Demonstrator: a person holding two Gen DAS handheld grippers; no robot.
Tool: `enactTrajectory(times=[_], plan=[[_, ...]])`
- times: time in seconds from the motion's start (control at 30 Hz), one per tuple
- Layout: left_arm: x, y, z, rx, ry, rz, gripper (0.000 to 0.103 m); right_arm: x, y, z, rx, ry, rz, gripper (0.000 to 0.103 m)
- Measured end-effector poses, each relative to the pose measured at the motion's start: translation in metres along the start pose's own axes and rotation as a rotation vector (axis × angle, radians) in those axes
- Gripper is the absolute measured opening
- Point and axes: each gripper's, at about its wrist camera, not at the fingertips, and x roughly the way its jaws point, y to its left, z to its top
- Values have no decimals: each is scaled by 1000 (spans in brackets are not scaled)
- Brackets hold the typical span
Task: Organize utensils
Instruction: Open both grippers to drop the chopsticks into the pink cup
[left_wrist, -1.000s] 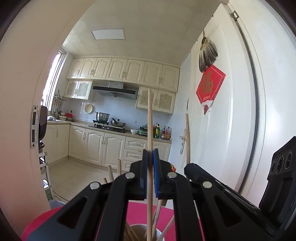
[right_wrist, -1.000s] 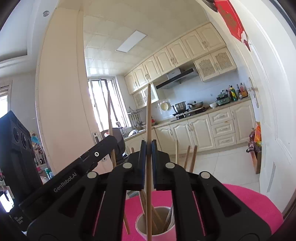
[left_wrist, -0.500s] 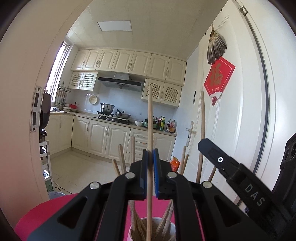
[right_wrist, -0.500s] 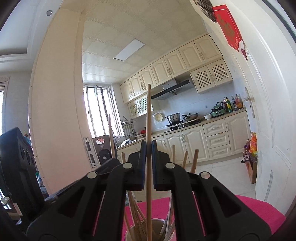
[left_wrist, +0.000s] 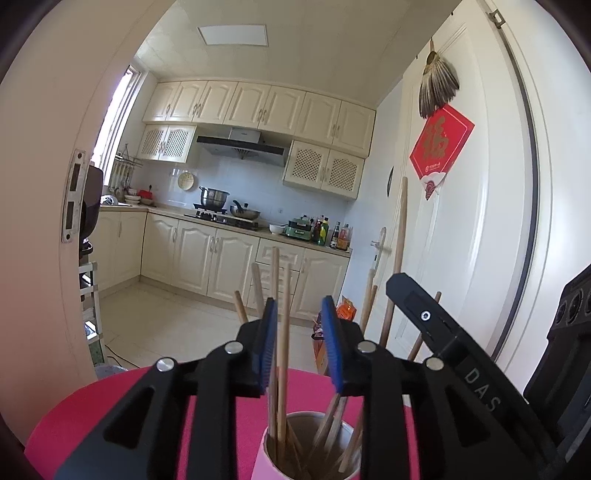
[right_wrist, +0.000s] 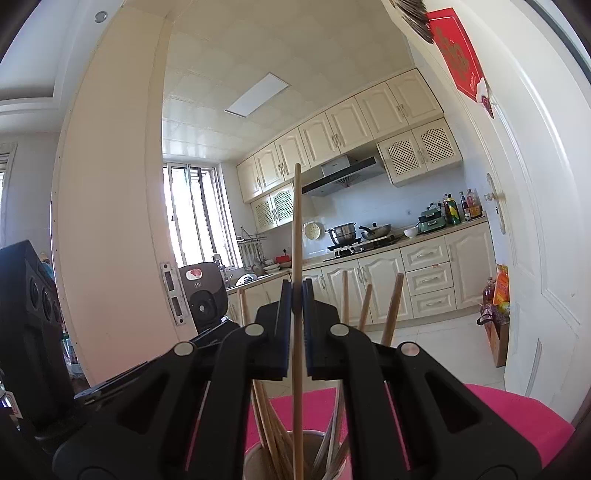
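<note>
Chopsticks (left_wrist: 282, 332) crowd cup (left_wrist: 266, 454) at 6 o'clock; my left gripper (left_wrist: 299, 336) has just spread, my right gripper (right_wrist: 295, 325) pinches one chopstick (right_wrist: 296, 236).

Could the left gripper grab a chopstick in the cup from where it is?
Probably yes. The left gripper has just been opening, its jaws apart directly above the cup, with a chopstick standing loose between them and nothing blocking.

Legible lettering "DAS" stands on the black finger of the right gripper (left_wrist: 476, 384), seen in the left wrist view. The red diamond door sign (left_wrist: 441, 142) bears one gold character, possibly "福"; its small print is unreadable.
</note>
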Motion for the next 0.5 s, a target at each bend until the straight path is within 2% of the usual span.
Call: enactTrajectory(times=[0.1, 0.23, 0.5], plan=[[-1, 0, 0, 14, 10, 12, 26, -2, 1, -2, 0, 9, 1, 6], [-7, 2, 0, 15, 6, 29, 35, -6, 3, -4, -6, 23, 2, 6], [-17, 1, 2, 40, 9, 83, 42, -13, 4, -9, -21, 61, -1, 7]])
